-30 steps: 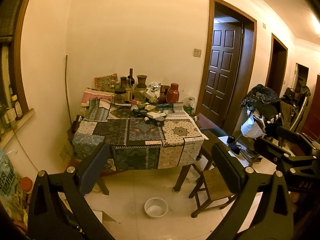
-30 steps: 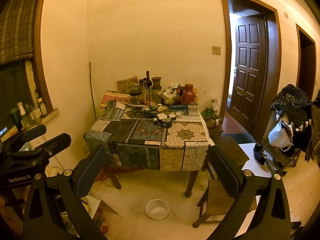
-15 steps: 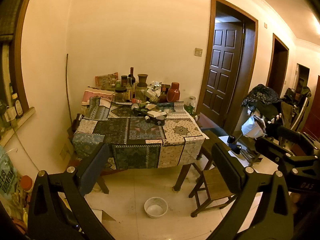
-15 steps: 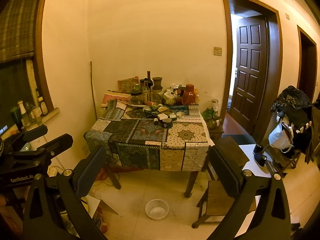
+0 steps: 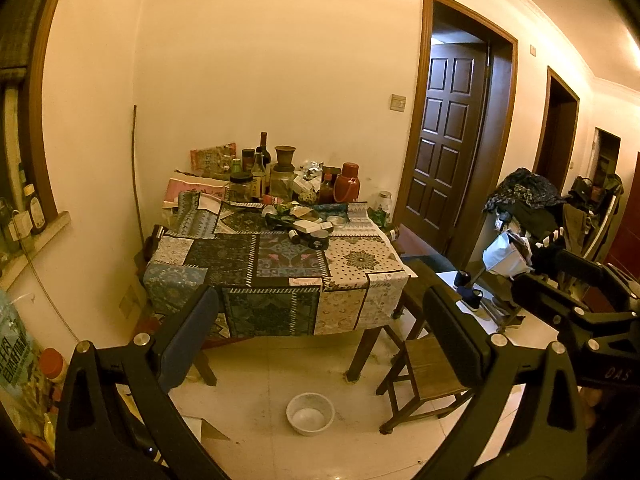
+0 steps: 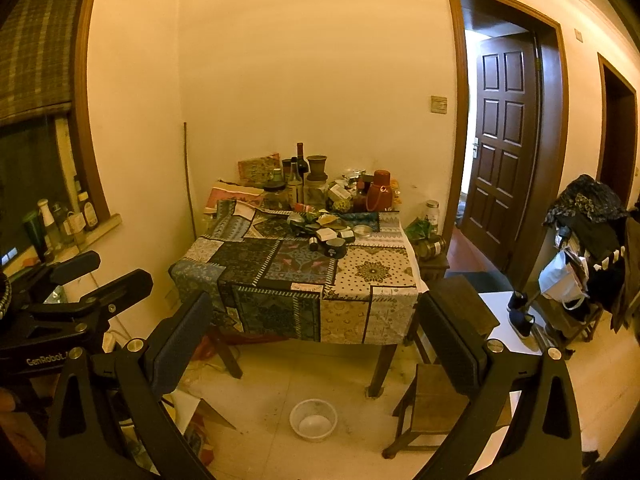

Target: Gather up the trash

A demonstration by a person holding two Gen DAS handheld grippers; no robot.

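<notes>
Both grippers' fingers wide apart, seemingly empty

Bottles at table rear; bowl on floor before it.

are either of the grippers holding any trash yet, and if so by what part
Nothing is held. The left gripper and right gripper are both open and empty, well short of the cluttered table.

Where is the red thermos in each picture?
Left wrist view: the red thermos stands at the back of the table, right of the bottles, a little above the middle of the picture.
Right wrist view: the thermos is at the back of the table again, just right of the middle.
Shared landmark: the white bowl on the floor in front of the table.
</notes>
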